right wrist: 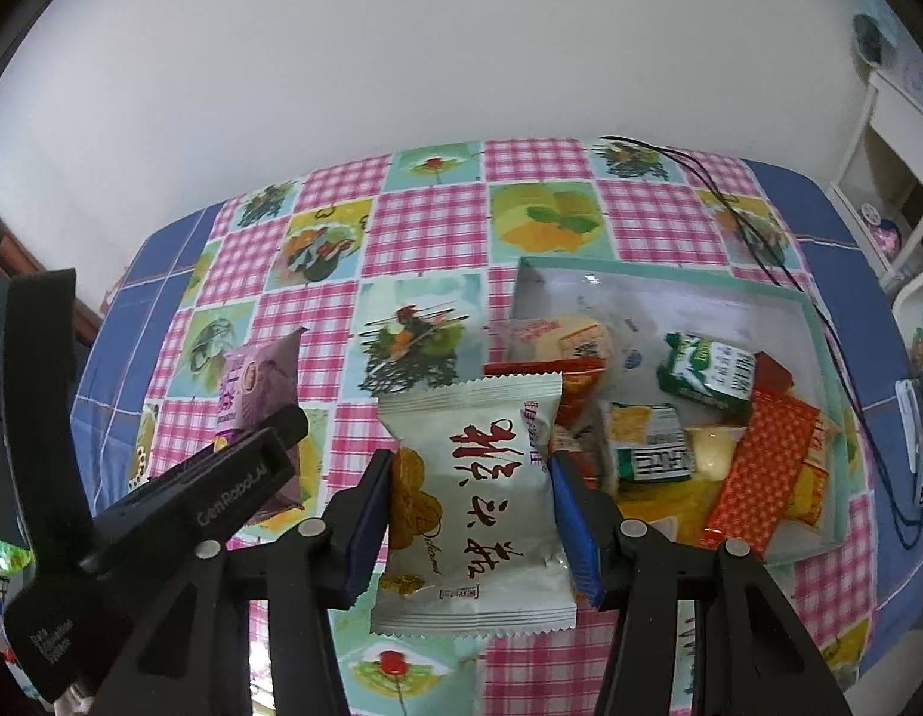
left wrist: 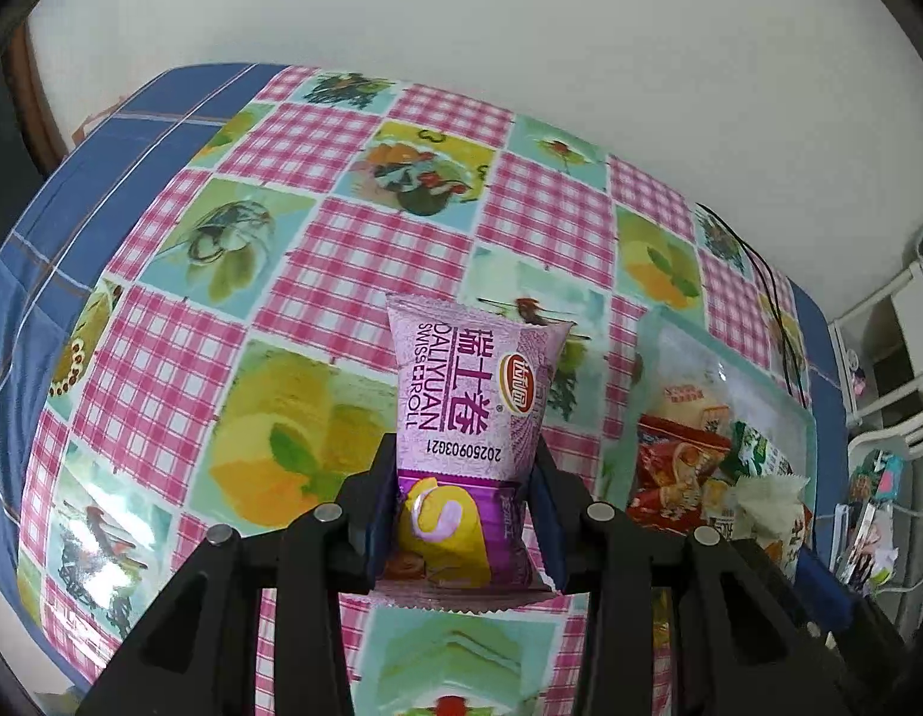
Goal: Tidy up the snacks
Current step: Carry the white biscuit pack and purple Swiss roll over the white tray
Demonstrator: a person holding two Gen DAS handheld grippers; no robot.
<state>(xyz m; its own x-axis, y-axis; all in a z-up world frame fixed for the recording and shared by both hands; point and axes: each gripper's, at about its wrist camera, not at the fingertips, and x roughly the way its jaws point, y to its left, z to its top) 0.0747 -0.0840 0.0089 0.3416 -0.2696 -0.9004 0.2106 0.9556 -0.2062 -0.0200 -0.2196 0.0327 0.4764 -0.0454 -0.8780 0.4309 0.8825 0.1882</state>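
Left of the teal-rimmed box [right wrist: 822, 358], above the checked tabletop [left wrist: 318, 250]: purple Swiss roll packet [left wrist: 470, 417] pinched upright in left gripper [left wrist: 461, 513], fingers [left wrist: 380, 513] closed on its lower sides. Nearer the box, white biscuit packet [right wrist: 479, 495] clamped by right gripper [right wrist: 470, 507], sticking out past both ends. Probably both held clear for dropping among the snacks [right wrist: 706, 376] already boxed.
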